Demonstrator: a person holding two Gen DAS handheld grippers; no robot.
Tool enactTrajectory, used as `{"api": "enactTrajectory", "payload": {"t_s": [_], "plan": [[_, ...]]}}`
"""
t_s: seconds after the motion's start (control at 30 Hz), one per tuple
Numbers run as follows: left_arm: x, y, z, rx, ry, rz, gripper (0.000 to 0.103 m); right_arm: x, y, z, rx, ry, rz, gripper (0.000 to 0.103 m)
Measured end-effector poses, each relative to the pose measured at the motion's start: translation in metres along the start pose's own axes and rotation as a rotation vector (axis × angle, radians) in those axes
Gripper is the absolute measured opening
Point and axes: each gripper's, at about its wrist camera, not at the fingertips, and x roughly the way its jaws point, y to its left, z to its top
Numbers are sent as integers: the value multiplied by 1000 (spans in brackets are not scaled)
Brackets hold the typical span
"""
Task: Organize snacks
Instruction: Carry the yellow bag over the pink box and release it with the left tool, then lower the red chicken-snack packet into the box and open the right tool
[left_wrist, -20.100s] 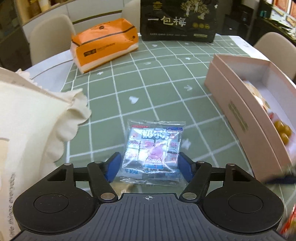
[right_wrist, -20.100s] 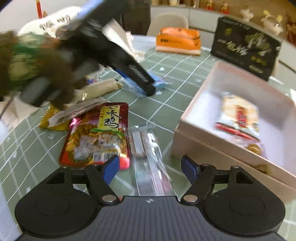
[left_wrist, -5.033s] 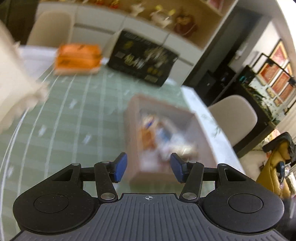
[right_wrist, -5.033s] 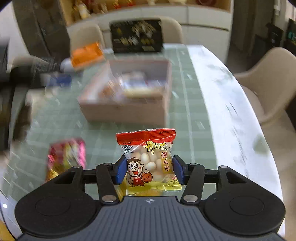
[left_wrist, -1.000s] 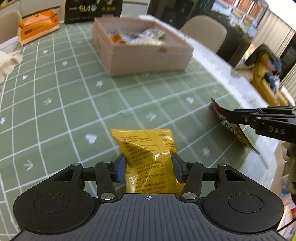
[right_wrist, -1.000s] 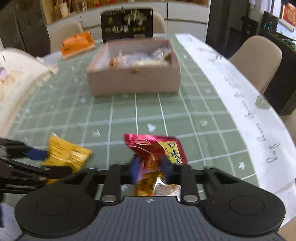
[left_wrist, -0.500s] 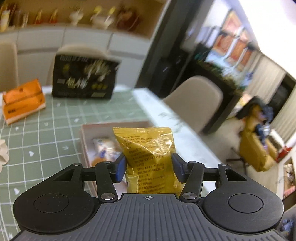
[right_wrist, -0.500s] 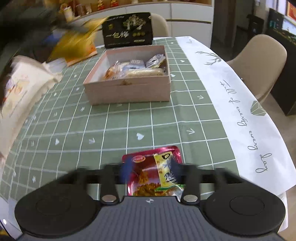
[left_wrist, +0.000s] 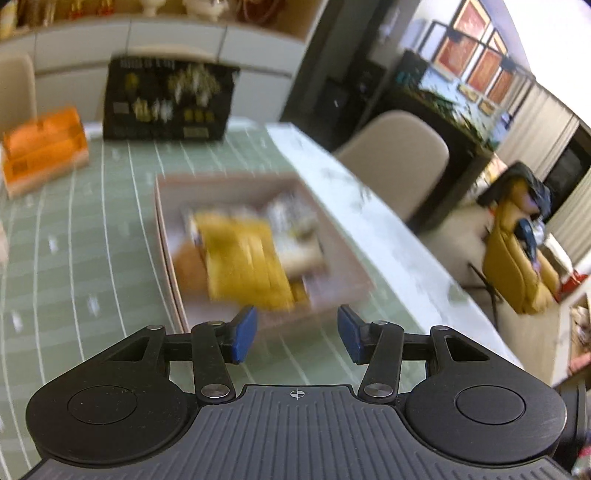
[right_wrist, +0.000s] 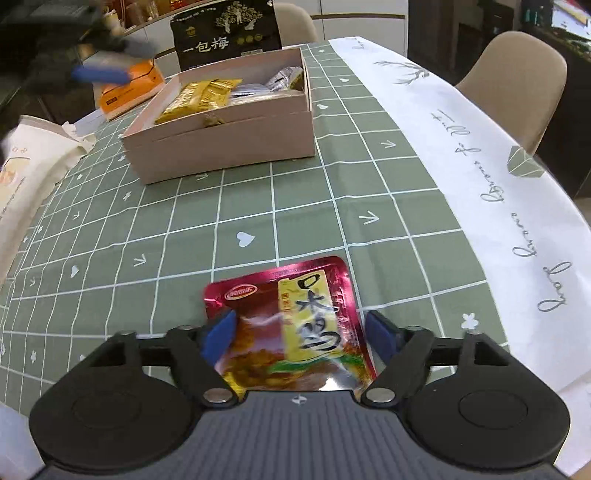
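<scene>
Green-checked surface (right_wrist: 295, 192), dining room behind. Red snack pouch (right_wrist: 295, 325) lies flat at lower centre of the right wrist view, between the right gripper (right_wrist: 301, 332) fingers, spread, not yet pinching. Best to close squarely across its width. Left gripper (left_wrist: 295, 334) fingers apart, empty, above pink box (left_wrist: 347, 258); yellow packet (left_wrist: 243, 266) inside.

a crinkled yellow foil snack packet (right_wrist: 201, 99) lies in the open pink cardboard box (right_wrist: 236, 144) at the centre of the green checked counter (right_wrist: 295, 206); a glossy red foil pouch (right_wrist: 291, 325) lies well in front of the box.
</scene>
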Motion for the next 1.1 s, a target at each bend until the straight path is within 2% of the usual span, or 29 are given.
{"api": "enactTrajectory", "payload": {"t_s": [0.17, 0.3, 0.4, 0.43, 0.5, 0.53, 0.57, 0.63, 0.77, 0.9, 1.0, 1.1], "plan": [[8, 9, -46, -52, 93, -18, 54, 5, 10, -9, -21, -29, -7, 99], [7, 15, -68, -86, 136, -25, 54, 6, 21, -15, -37, -30, -18, 103], [5, 23, -75, -107, 145, -28, 54, 8, 35, -23, -162, 9, -46, 102], [4, 25, -76, -112, 147, -27, 54, 7, 36, -24, -182, 9, -28, 102], [2, 27, -79, -119, 145, -29, 54, 5, 33, -22, -170, 8, -20, 88], [1, 27, -79, -120, 144, -32, 54, 3, 31, -18, -154, 5, -16, 85], [-1, 27, -80, -121, 144, -34, 54, 1, 28, -14, -129, 5, -9, 75], [-3, 27, -81, -119, 145, -40, 53, -3, 21, -7, -73, 12, 8, 66], [-9, 28, -86, -122, 146, -49, 53, -13, 16, 0, 1, 24, 17, 60], [-25, 34, -87, -145, 119, -42, 53, -50, 21, 17, 1, -63, 6, 60], [-43, 38, -82, -174, 54, -28, 53, -90, 30, 61, -62, -198, 14, 60], [-59, 41, -78, -217, -20, 3, 53, -114, 46, 122, -151, -321, 12, 62]]}}
